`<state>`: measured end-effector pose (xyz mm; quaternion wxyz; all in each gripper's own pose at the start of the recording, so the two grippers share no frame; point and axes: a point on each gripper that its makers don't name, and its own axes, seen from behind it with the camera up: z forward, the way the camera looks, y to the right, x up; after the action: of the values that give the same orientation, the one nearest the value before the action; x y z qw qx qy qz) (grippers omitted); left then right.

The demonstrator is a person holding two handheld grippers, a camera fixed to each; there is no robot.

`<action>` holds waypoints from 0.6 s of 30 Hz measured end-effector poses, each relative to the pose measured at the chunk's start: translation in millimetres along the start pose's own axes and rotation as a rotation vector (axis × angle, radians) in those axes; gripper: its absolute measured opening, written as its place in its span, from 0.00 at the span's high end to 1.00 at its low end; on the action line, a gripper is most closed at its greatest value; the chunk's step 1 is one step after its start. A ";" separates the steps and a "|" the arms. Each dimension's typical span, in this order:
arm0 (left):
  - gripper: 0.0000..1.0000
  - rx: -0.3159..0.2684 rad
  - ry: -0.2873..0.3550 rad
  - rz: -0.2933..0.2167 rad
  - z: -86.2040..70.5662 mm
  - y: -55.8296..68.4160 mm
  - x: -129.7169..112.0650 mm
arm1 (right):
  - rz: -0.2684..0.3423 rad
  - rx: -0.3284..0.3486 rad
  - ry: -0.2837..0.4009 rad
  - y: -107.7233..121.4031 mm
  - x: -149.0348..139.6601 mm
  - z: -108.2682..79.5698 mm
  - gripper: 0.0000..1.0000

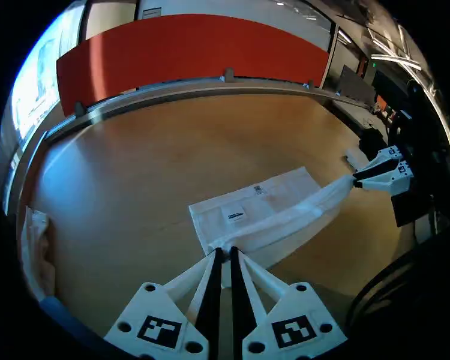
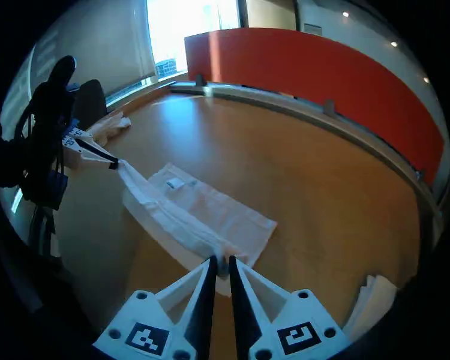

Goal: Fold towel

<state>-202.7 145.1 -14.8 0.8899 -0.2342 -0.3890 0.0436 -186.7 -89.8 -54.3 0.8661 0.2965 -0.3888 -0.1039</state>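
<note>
Toward the near edge of the desk (image 1: 141, 156) we see the towel (image 1: 258, 204) — white and thin, with a small label on its upper face. Its far part lies flat on the wood, while the near long edge is lifted and bunched into a rope-like ridge stretched between the two grippers. In the left gripper view, the left gripper (image 1: 225, 252) has its fingers drawn almost together, pinching one end of that ridge. The right gripper (image 1: 354, 179) shows farther off, its tips closed on the other end. In the right gripper view we find the same hold from the other side — the near fingers nipped tight on a gathered corner of the cloth. At the desk's side edge lies a pile of white cloth (image 1: 36, 252). Along the far edge stands an orange partition (image 1: 189, 51).
</note>
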 end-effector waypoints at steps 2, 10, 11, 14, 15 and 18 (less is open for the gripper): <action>0.90 -0.002 -0.007 0.001 4.3 -1.1 -2.1 | 0.003 -0.001 -0.007 1.5 -1.6 3.7 0.85; 0.90 0.005 -0.026 0.011 25.6 -7.4 -6.4 | 0.022 0.000 -0.032 9.5 -3.8 21.1 0.85; 0.90 0.006 -0.026 0.011 28.6 -8.4 -5.8 | 0.025 -0.001 -0.034 11.3 -3.4 23.7 0.85; 0.90 0.007 -0.026 0.012 36.5 -11.4 -3.0 | 0.032 -0.003 -0.040 15.7 -1.5 30.4 0.85; 0.90 0.008 -0.026 0.013 39.0 -12.5 -2.1 | 0.034 -0.004 -0.042 17.0 -1.2 32.5 0.85; 0.90 0.009 -0.029 0.015 46.8 -16.4 0.0 | 0.039 -0.010 -0.053 21.0 -1.5 38.9 0.84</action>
<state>-237.7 148.5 20.1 0.8849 -0.2323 -0.3998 0.0554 -217.4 -89.3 -22.4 0.8588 0.2814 -0.4170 -0.0967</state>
